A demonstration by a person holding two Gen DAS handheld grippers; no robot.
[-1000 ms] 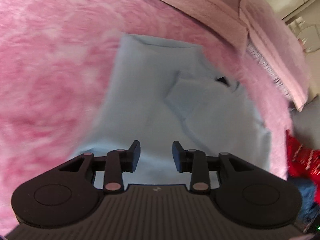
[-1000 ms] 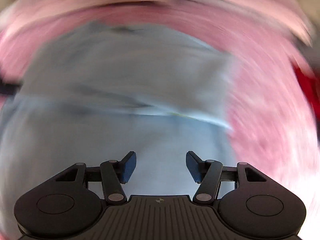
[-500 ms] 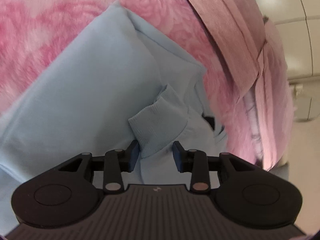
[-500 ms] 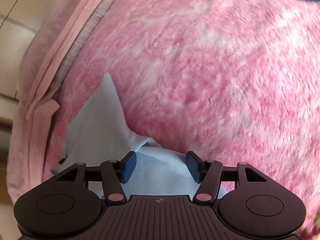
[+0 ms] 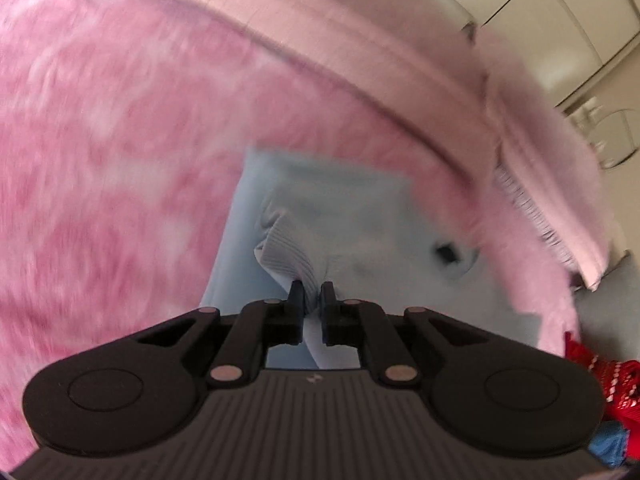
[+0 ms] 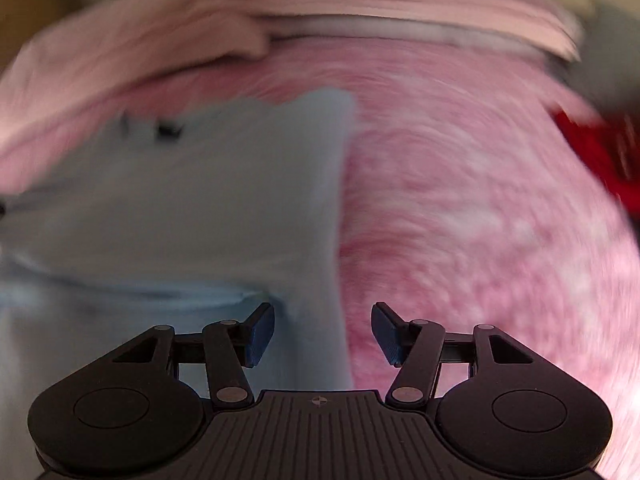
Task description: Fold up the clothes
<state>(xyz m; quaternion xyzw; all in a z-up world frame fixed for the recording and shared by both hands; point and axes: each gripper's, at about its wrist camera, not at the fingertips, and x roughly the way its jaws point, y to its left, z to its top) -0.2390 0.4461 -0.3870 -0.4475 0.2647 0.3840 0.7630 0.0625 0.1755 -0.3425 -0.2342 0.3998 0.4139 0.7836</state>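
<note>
Red garment [image 6: 600,152] beside pink blanket [image 6: 460,220].

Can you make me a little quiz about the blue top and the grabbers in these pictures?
1. True or false: the left hand-held gripper is shut on the ribbed cuff of the light blue top.
2. What state is the right hand-held gripper in?
A. open, holding nothing
B. shut on the top
C. shut on the blanket
3. Fill in: the top lies on a fluffy ____ blanket.

Key:
1. True; cloth is pinched between its jaws.
2. A; its jaws stand apart over the top's edge.
3. pink
</note>
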